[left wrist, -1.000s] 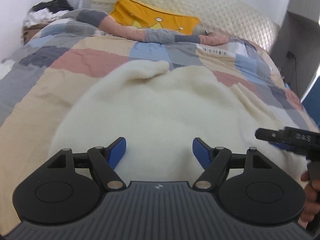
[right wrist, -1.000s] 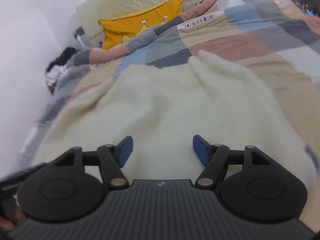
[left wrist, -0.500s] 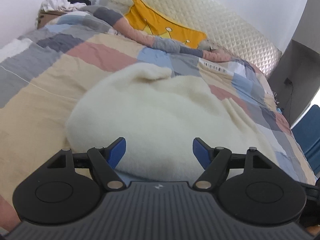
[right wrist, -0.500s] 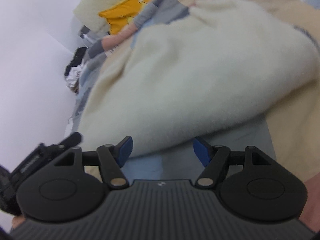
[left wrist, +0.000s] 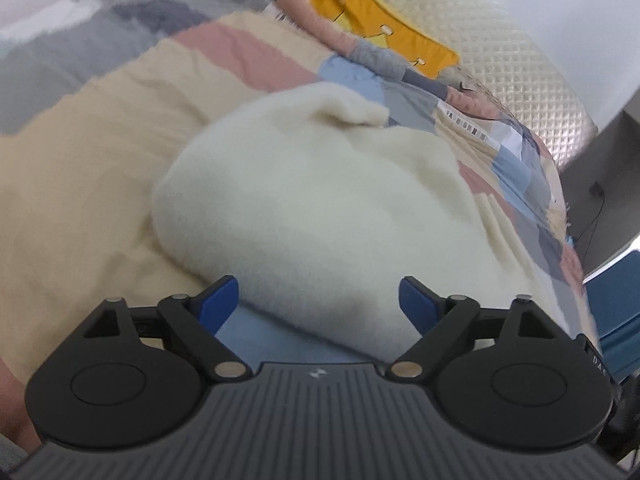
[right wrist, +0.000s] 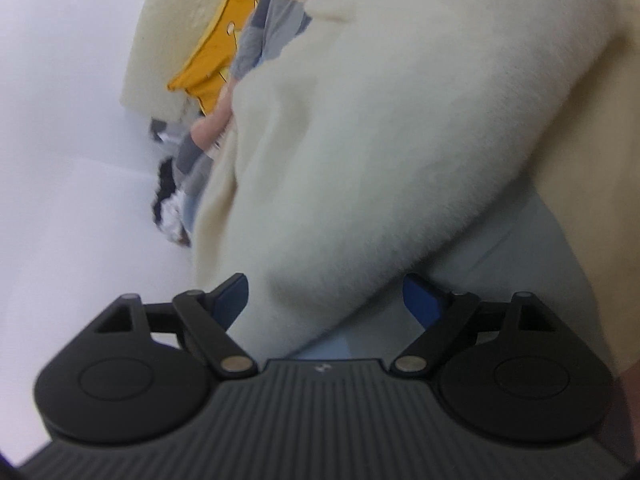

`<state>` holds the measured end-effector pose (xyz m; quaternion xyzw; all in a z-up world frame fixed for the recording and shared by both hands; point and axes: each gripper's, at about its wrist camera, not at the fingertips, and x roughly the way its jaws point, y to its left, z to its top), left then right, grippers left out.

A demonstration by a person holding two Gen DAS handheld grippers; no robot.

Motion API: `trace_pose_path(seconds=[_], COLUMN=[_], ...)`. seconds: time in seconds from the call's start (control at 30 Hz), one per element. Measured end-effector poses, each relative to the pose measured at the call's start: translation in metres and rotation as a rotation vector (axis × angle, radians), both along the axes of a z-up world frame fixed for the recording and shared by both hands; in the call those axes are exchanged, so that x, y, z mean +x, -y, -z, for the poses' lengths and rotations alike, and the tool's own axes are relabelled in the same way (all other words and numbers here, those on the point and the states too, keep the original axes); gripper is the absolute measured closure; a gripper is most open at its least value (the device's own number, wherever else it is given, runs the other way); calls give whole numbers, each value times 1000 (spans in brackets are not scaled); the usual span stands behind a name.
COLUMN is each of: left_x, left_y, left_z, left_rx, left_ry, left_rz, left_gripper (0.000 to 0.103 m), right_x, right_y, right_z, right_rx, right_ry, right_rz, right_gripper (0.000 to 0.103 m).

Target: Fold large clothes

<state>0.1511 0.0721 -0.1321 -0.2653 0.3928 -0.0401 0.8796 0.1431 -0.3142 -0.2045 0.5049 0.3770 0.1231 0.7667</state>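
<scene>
White walls, a cream quilted headboard (left wrist: 516,64) and patchwork bedspread (left wrist: 132,92), daylit

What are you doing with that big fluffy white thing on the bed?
A person is folding a large cream fleece garment on a patchwork quilt, with a two-finger gripper in each hand. Both the left gripper and the right gripper sit at the garment's near edge. Their jaws are opening and nothing is pinched yet. A yellow pillow lies by the headboard.
</scene>
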Motion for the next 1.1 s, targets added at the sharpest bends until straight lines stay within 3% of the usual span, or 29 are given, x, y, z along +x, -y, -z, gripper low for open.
trace_pose_path(seconds=[0.03, 0.1, 0.2, 0.37, 0.6, 0.87, 1.03, 1.1], left_x=[1, 4, 9, 16, 20, 26, 35, 43], left_y=[-3, -7, -10, -19, -25, -35, -41, -47], left_z=[3, 8, 14, 28, 38, 45, 50, 55], left_rx=[-25, -53, -75, -166, -225, -316, -395, -465], left_ry=[-15, -41, -69, -125, -151, -149, -142, -134], left_rz=[-6, -21, -39, -77, -117, -138, -151, -163], left_gripper=[12, 12, 12, 12, 12, 12, 12, 13], right_x=[0, 0, -1, 1, 13, 11, 9, 9], right_y=[0, -1, 0, 3, 9, 19, 18, 19], right_z=[-1, -6, -9, 3, 16, 11, 1, 0], right_rx=[13, 19, 16, 61, 106, 246, 271, 275], right_ry=[14, 47, 67, 10, -24, 79, 149, 153], right_rz=[4, 10, 18, 38, 90, 127, 136, 139], right_gripper=[16, 0, 0, 0, 0, 0, 0, 0])
